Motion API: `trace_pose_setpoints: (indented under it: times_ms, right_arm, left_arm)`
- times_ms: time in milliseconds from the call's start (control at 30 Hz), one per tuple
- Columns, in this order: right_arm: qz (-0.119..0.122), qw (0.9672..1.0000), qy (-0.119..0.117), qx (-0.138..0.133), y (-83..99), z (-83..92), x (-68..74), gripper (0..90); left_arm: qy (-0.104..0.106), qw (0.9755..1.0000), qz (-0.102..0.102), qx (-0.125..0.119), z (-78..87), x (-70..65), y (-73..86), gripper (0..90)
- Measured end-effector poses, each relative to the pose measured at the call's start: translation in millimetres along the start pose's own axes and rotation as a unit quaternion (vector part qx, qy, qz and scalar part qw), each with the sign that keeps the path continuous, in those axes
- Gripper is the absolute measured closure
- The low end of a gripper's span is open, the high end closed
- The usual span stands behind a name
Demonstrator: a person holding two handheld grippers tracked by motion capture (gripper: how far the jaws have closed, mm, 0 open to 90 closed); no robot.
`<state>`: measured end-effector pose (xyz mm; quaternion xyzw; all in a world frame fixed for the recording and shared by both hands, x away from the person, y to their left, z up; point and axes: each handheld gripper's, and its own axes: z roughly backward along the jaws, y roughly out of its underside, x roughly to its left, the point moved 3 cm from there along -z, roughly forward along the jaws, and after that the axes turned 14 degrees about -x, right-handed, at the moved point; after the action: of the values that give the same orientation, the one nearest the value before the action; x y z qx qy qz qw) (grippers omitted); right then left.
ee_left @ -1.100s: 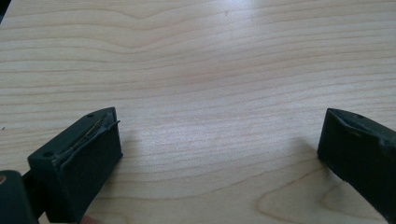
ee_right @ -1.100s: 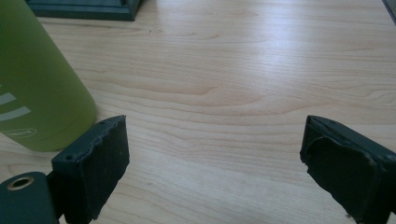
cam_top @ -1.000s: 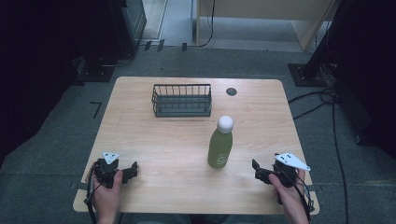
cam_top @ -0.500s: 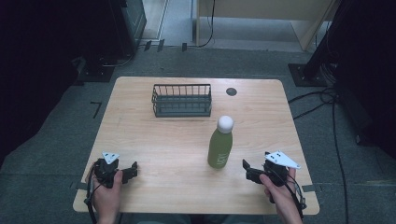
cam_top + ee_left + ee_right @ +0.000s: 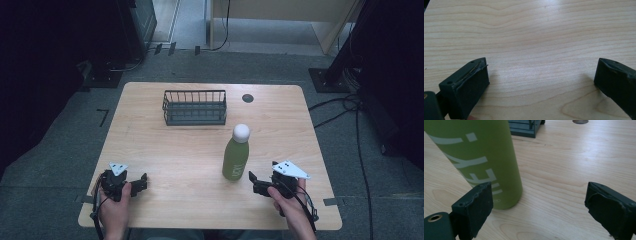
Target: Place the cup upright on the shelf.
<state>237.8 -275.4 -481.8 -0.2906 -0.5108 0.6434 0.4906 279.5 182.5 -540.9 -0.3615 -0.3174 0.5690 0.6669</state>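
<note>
High view: a green bottle (image 5: pixel 236 160) with a white cap stands upright on the wooden tabletop (image 5: pixel 190 155), right of centre, in front of a dark wire basket (image 5: pixel 194 107). The right claw (image 5: pixel 256 181) sits just beside the bottle's base, jaws spread and empty. The left claw (image 5: pixel 140 183) rests near the front left edge, well apart from the bottle, jaws also spread over bare wood.

Bottle (image 5: pixel 481 157) in right claw view: top cut off by upper edge, white lettering partly hidden behind the near jaw. Basket (image 5: pixel 525 127) there: just a corner, rest out of frame. Dark round spot (image 5: pixel 247 98) on far table edge: too small to identify.
</note>
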Motion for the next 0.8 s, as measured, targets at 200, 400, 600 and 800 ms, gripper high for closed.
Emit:
trace_pose_setpoints:
  times_ms: [200, 400, 600, 800]
  right_arm:
    - [0.000, 0.9999, -0.014, -0.002, -2.2, -3.4, 8.5, 7.7]
    - [-0.002, 0.9996, -0.029, -0.003, -4.5, -6.1, 16.5, 7.7]
    - [-0.008, 0.9991, -0.041, -0.007, -7.7, -8.4, 22.3, 7.8]
    - [-0.010, 0.9985, -0.052, -0.011, -11.7, -12.3, 29.2, 7.8]
  left_arm:
    - [0.000, 1.0000, 0.000, 0.000, 0.0, 0.0, 0.0, 0.0]
    - [0.000, 1.0000, 0.000, 0.000, 0.0, 0.0, 0.0, 0.0]
    - [0.000, 1.0000, 0.000, 0.000, 0.0, 0.0, 0.0, 0.0]
    - [0.000, 1.0000, 0.000, 0.000, 0.0, 0.0, 0.0, 0.0]
